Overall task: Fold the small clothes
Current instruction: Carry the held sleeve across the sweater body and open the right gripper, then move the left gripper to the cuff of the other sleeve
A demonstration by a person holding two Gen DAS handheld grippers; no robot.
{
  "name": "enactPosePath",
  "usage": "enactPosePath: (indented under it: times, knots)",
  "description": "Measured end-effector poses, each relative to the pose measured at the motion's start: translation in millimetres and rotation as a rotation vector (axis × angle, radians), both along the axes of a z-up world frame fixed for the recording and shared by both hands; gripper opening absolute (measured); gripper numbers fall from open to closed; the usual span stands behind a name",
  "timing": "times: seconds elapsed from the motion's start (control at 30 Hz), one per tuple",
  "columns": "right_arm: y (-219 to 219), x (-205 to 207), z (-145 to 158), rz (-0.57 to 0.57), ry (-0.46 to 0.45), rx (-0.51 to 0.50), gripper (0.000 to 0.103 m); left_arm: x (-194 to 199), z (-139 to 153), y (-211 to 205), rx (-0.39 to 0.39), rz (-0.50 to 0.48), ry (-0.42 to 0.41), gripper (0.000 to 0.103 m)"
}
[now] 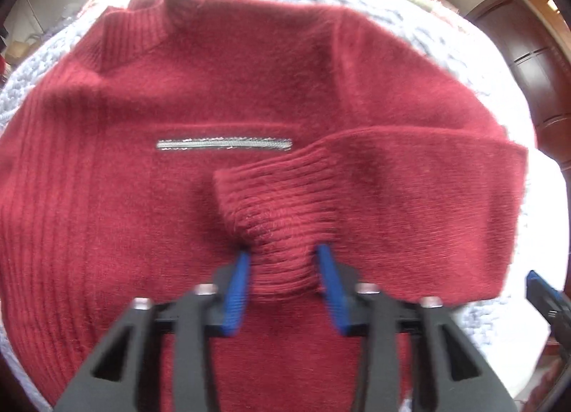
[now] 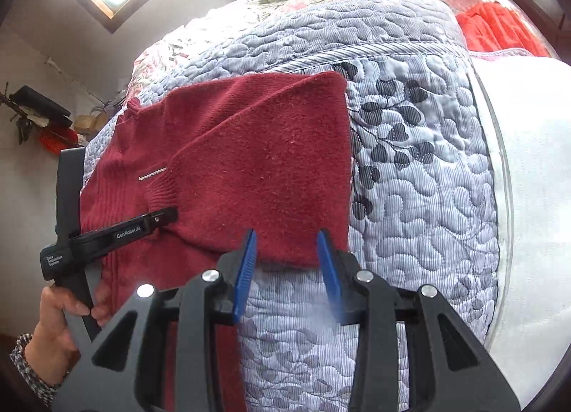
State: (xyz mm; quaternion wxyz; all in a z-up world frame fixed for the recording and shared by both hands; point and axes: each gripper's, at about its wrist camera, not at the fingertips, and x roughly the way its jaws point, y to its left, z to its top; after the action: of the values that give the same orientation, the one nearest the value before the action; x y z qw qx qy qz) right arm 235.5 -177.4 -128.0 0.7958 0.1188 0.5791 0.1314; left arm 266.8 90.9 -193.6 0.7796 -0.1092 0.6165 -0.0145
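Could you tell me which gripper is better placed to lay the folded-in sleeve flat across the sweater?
Left, probably. The left gripper already straddles the ribbed sleeve cuff over the red sweater; the right gripper sits open at the sweater's outer folded edge.

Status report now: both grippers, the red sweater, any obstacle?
Left gripper shut on sleeve cuff, over sweater front. Right gripper open at folded sleeve edge. Sweater flat on quilt. Nothing in the way.

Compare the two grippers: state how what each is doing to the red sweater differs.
The left gripper has the ribbed cuff bunched between its fingers; the right gripper has only the sweater's flat folded edge between open fingers. The left works over the sweater's middle, the right at its edge beside the quilt. Both have blue pads.
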Motion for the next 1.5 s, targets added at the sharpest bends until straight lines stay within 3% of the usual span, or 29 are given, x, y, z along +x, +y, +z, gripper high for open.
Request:
enactPosePath:
  times: [0.07,0.23,0.37,0.5,0.63,0.77,0.87,0.9,0.97,1.03,1.1,1.2,1.33,1.5]
  knots:
    - [-1.0,0.8,-0.1,-0.004,0.001,0.001,0.036,-1.2,5.4,4.3,-0.044,0.020,-0.018,0.020]
    - [8.8,8.0,4.2,0.006,-0.014,0.002,0.039,-11.2,43.7,28.8,-0.096,0.048,-0.153,0.018]
    - [21.0,16.1,7.2,0.022,-0.026,0.014,0.039,-15.9,86.2,72.3,-0.058,0.091,-0.248,0.018]
    - [37.6,24.5,4.4,0.042,-0.018,0.050,0.043,-23.8,107.2,126.8,0.025,0.148,-0.294,0.018]
    - [61.3,34.0,-6.3,0.065,0.012,0.073,0.053,-26.7,102.9,176.9,0.094,0.209,-0.282,0.018]
    - [90.6,46.5,-23.5,0.090,0.058,0.076,0.063,-28.2,63.2,202.7,0.113,0.238,-0.213,0.020]
    - [107.1,55.1,-38.3,0.104,0.093,0.055,0.063,-41.6,38.9,206.0,0.121,0.243,-0.184,0.024]
    - [111.5,57.8,-43.6,0.103,0.105,0.029,0.060,-42.2,32.6,205.4,0.130,0.241,-0.176,0.028]
    - [116.0,61.1,-53.2,0.113,0.128,-0.004,0.028,-41.1,27.1,206.9,0.153,0.242,-0.167,0.036]
    - [116.0,60.4,-57.4,0.113,0.130,-0.038,0.020,-45.3,29.2,214.5,0.182,0.255,-0.170,0.041]
    - [111.3,61.5,-56.9,0.103,0.138,-0.057,0.018,-51.4,35.5,225.7,0.265,0.293,-0.181,0.055]
    - [107.3,60.9,-52.2,0.108,0.140,-0.068,0.019,-59.5,41.7,247.5,0.312,0.324,-0.198,0.056]
    - [118.1,55.8,-46.1,0.154,0.105,-0.135,0.027,-66.6,45.3,253.5,0.289,0.305,-0.189,0.056]
    - [123.0,61.3,-52.3,0.136,0.120,-0.156,0.028,-53.4,38.6,228.9,0.235,0.239,-0.188,0.060]
